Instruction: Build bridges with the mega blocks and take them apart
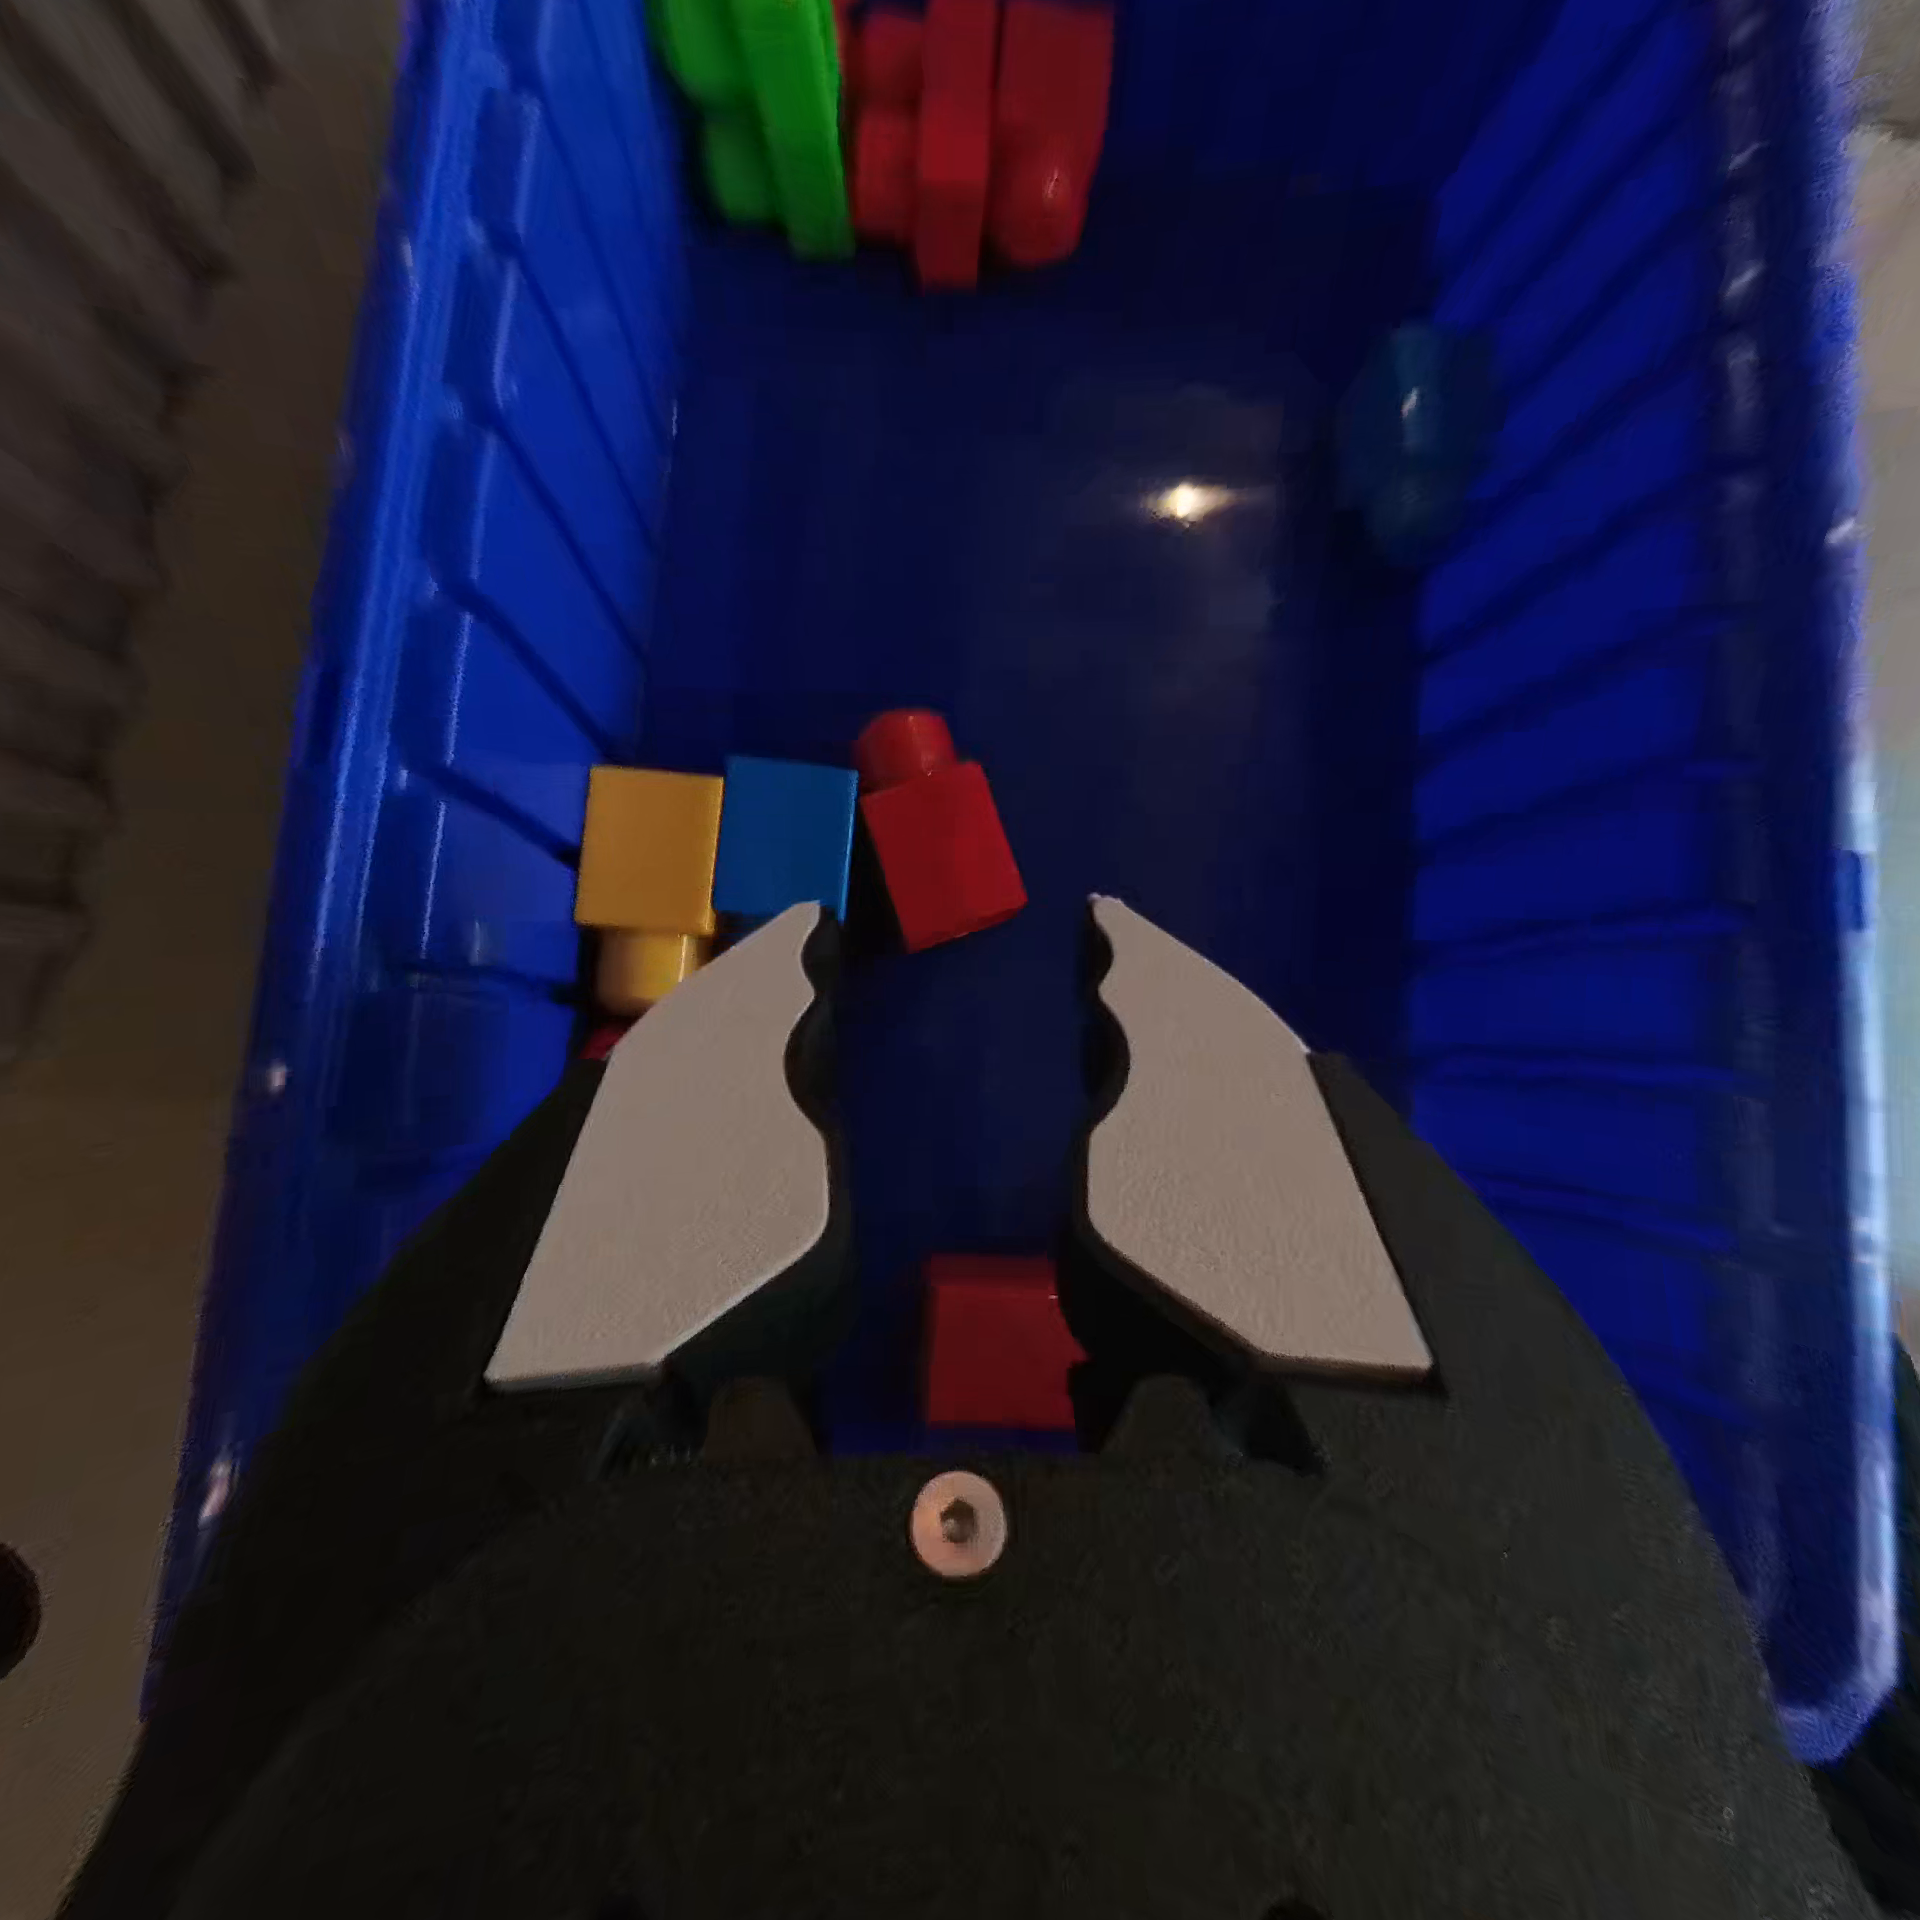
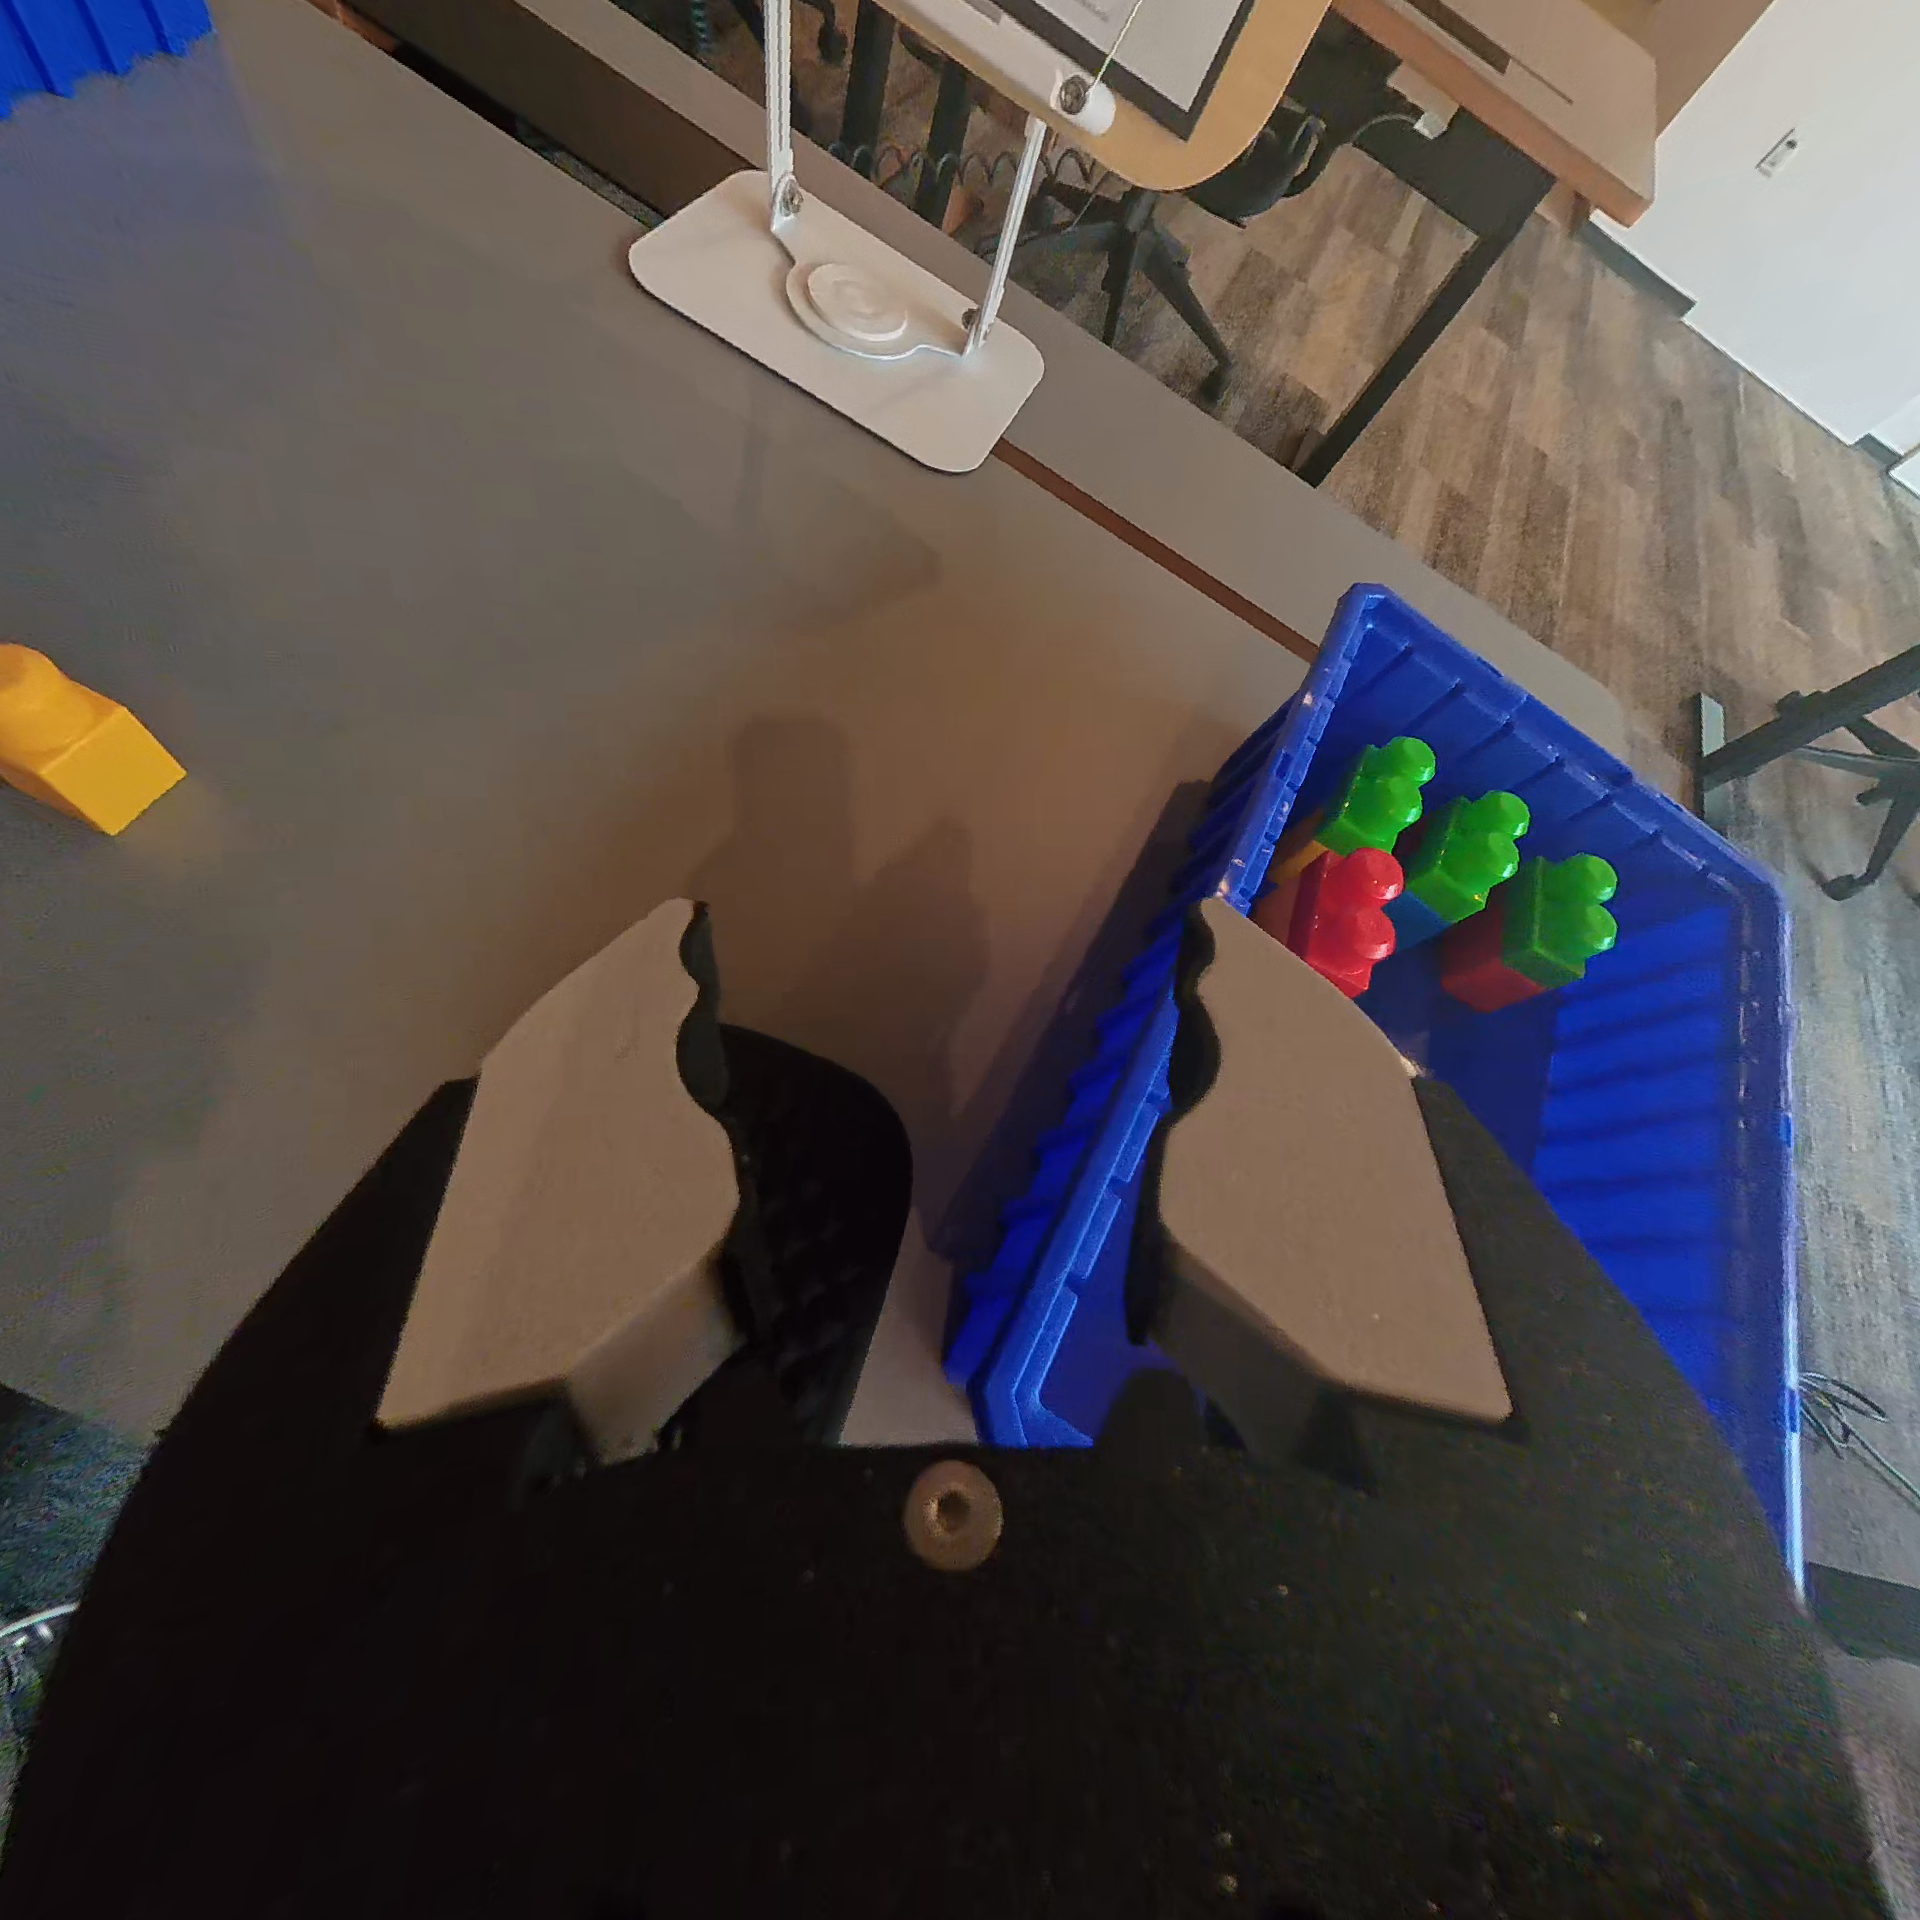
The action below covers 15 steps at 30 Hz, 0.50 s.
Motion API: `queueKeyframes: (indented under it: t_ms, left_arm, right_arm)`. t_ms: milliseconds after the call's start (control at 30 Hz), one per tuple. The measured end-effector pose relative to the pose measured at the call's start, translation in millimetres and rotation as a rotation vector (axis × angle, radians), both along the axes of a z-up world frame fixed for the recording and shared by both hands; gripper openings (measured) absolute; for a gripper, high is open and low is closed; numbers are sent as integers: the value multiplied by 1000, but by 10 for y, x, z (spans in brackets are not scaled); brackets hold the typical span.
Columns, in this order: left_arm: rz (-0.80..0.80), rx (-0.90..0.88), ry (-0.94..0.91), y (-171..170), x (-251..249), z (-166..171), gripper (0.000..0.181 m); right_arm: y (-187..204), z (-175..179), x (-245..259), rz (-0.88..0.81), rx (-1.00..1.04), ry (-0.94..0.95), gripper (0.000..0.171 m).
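Left fingers apart and empty inside blue bin, red block just beyond their tips.

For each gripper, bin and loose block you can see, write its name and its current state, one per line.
left gripper: open, empty, inside the bin.
right gripper: open, empty, above the bin's wall.
blue bin: upright, blocks inside.
red single block: lying tilted on the bin floor.
yellow block: loose on the table.
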<state>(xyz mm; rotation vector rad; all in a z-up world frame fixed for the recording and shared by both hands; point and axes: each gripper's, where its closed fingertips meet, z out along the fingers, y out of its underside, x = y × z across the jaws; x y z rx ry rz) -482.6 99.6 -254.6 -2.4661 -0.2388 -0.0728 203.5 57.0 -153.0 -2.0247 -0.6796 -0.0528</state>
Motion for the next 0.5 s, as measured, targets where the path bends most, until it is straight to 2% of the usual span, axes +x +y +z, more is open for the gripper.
queueKeyframes:
  t_ms: [100, 300, 400, 500]
  left_arm:
    - [-11, -125, -34, 11, 29, -150, 47]
    - [-5, -262, -4, 96, 37, -249, 42]
    - [5, -337, 20, 128, 2, -318, 55]
    - [37, -387, 44, 140, -81, -390, 57]
  right_arm:
    - [-2, 15, 29, -5, 7, 2, 84]
    - [5, 28, 48, -1, 18, 16, 84]
    - [3, 32, 53, 5, 20, 15, 84]
    - [-4, 48, 82, 3, 27, 18, 84]
